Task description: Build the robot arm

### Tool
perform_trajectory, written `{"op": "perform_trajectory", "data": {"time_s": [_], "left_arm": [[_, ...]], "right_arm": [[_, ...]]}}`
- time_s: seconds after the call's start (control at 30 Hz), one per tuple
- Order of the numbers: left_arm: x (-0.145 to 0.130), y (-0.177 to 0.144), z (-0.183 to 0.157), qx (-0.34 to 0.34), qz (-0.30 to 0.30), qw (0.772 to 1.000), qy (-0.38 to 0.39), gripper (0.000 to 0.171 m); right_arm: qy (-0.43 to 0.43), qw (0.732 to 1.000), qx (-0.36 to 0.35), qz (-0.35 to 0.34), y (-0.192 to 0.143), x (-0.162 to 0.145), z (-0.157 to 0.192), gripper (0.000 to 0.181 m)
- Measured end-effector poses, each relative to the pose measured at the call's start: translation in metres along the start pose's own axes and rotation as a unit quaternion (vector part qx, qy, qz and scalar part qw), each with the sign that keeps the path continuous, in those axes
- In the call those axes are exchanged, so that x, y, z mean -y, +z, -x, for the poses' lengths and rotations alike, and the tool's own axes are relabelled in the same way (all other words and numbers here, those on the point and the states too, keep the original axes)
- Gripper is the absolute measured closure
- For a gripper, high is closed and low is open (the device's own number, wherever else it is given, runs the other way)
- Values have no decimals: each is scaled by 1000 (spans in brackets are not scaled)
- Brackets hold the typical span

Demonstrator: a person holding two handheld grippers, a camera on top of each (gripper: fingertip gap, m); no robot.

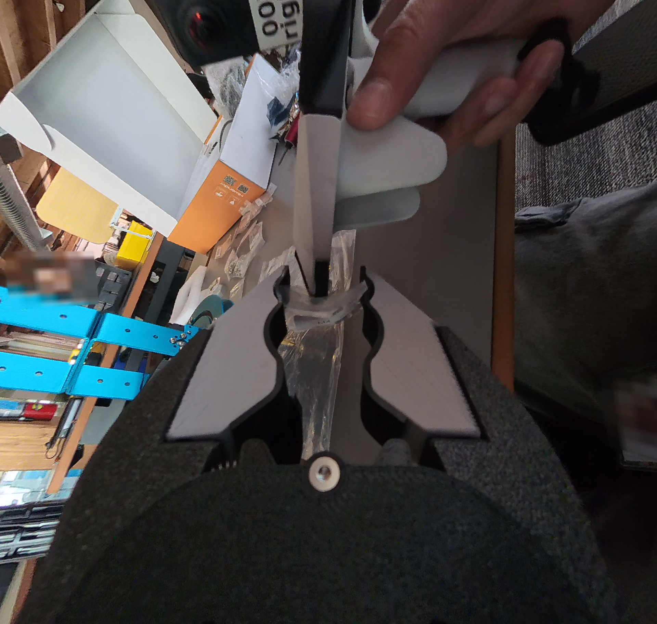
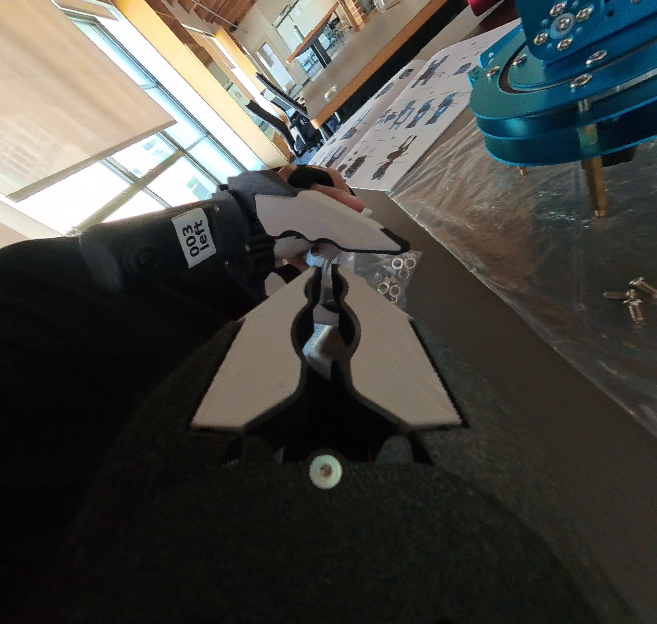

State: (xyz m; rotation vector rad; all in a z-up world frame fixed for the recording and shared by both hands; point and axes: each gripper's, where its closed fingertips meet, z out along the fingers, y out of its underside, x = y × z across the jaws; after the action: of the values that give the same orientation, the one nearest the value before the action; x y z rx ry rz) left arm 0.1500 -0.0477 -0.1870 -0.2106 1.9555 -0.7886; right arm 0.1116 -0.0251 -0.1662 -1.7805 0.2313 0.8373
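Observation:
My left gripper (image 1: 324, 289) is shut on a small clear plastic bag (image 1: 313, 368), which is bunched between its tips and runs back between the fingers. My right gripper (image 1: 319, 280) comes down from above, held by a hand (image 1: 444, 38), and pinches the same bag at its top edge. In the right wrist view my right gripper (image 2: 325, 273) is shut on a strip of the bag (image 2: 387, 280), which holds several small metal rings. My left gripper (image 2: 400, 249) shows side-on just beyond, touching the bag, above the grey table (image 2: 462, 322).
An open white and orange carton (image 1: 213, 209) and several small hardware bags (image 1: 245, 248) lie behind. Blue metal brackets (image 1: 106, 358) are at the left. A blue round base on brass standoffs (image 2: 569, 109), a picture sheet (image 2: 409, 127) and loose screws (image 2: 633, 297) sit at the right. One gripper's finger ends stand about 4 cm off the other's.

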Motion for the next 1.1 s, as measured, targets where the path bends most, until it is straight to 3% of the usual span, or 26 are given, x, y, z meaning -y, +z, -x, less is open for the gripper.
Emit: {"op": "perform_trajectory", "data": {"time_s": [0.3, 0.47, 0.57, 0.73, 0.83, 0.93, 1.1], "left_arm": [[-4, 7, -3, 10, 24, 999, 44, 133], [-6, 10, 0, 18, 35, 999, 31, 131], [-7, 4, 8, 25, 37, 999, -29, 117], [-12, -24, 21, 34, 32, 988, -148, 114], [-16, -46, 8, -6, 33, 976, -216, 115], [-25, -64, 0, -21, 37, 960, -278, 120], [-33, -83, -5, -6, 26, 943, -332, 124]], "right_arm": [[32, 999, -18, 3, 1, -4, -10, 181], [31, 999, -35, 4, -5, -4, -17, 181], [24, 998, -56, -6, -13, 0, -25, 181], [4, 996, -89, 2, -21, 1, -32, 181], [-77, 992, -86, 45, -18, -5, -18, 181], [-169, 972, -127, 104, -9, -21, -14, 165], [-162, 957, -176, 167, 11, -42, -24, 164]]}}
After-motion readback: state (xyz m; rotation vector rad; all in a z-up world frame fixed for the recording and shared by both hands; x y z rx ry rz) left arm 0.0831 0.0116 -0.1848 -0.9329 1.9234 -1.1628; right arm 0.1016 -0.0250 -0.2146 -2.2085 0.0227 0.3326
